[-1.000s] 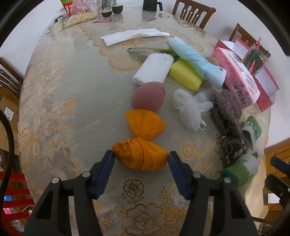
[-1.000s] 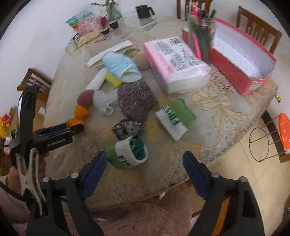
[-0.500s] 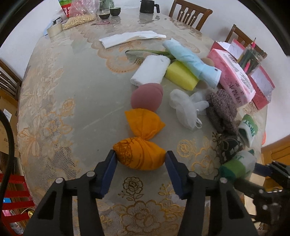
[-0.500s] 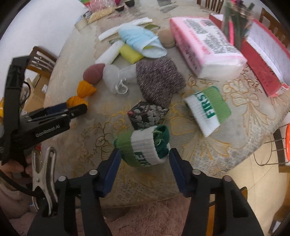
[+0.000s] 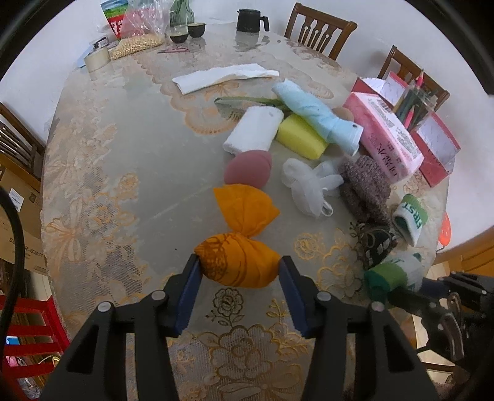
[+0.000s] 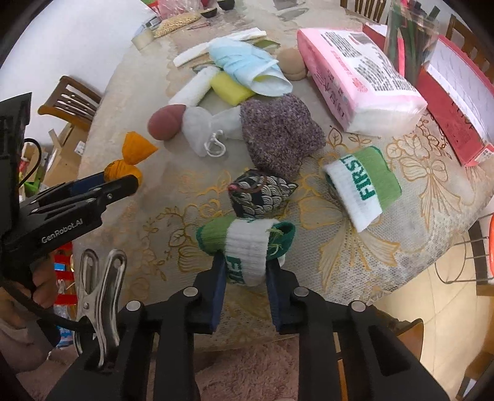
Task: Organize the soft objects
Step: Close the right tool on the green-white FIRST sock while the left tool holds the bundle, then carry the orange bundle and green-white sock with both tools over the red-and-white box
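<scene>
An orange cloth bundle [image 5: 239, 263] tied in the middle lies near the table's front edge; my left gripper [image 5: 239, 273] is shut on its near lobe, pads touching both sides. It also shows in the right wrist view [image 6: 123, 169]. My right gripper [image 6: 245, 268] is shut on a rolled green-and-white sock [image 6: 247, 243], seen too in the left wrist view [image 5: 392, 274]. A second green-and-white sock [image 6: 362, 185], a dark patterned pouch [image 6: 261, 192], a purple knit piece [image 6: 278, 132], a white mesh pouf [image 5: 305, 182], a pink sponge [image 5: 248, 168], a yellow sponge [image 5: 301, 135], a white towel roll [image 5: 253, 131] and a blue cloth [image 5: 318, 118] lie behind.
A pink tissue pack [image 5: 384, 135], a red box [image 6: 457, 92] and a pencil jar [image 5: 413, 103] stand at the right. A white folded cloth [image 5: 225, 77], black kettle [image 5: 248, 20], tape roll [image 5: 97, 58] and bagged food [image 5: 139, 40] sit at the far side. Chairs ring the table.
Both grippers have closed: the left onto the orange bundle, the right onto the rolled green-and-white sock, after moving in closer around them.
</scene>
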A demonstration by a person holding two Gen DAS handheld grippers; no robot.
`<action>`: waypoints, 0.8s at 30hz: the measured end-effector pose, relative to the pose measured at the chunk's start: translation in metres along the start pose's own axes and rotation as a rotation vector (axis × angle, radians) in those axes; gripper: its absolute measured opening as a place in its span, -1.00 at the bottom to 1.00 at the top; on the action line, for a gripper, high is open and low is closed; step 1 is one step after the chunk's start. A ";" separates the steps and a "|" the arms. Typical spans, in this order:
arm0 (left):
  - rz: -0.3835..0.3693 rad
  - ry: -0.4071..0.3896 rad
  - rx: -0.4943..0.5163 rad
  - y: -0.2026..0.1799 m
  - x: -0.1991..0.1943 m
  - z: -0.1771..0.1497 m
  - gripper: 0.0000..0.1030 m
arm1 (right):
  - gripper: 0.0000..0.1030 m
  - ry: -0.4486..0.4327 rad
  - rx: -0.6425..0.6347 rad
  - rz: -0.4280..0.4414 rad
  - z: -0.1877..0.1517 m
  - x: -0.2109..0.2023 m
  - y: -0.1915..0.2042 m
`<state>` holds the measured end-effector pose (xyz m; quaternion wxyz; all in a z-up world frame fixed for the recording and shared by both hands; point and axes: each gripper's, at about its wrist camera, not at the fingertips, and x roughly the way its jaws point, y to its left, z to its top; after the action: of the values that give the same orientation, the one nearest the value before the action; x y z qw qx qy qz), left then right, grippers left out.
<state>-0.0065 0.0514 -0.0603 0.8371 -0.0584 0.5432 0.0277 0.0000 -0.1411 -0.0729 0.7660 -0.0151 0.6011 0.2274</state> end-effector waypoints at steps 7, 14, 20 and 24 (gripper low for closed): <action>-0.007 -0.025 -0.002 -0.001 -0.014 0.001 0.03 | -0.53 -0.058 -0.045 0.024 -0.002 -0.022 0.002; -0.028 -0.066 0.010 -0.008 -0.033 0.006 0.03 | -0.53 -0.123 -0.053 0.031 -0.004 -0.043 0.001; -0.042 -0.102 0.038 -0.019 -0.049 0.013 0.03 | -0.53 -0.172 -0.031 0.031 0.001 -0.060 0.001; -0.053 -0.119 0.057 -0.029 -0.058 0.019 0.03 | -0.53 -0.201 -0.021 0.038 0.000 -0.072 -0.002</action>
<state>-0.0100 0.0265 0.0023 0.8698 -0.0471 0.4911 -0.0065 -0.0115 -0.1665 -0.0064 0.8179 0.0113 0.5189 0.2484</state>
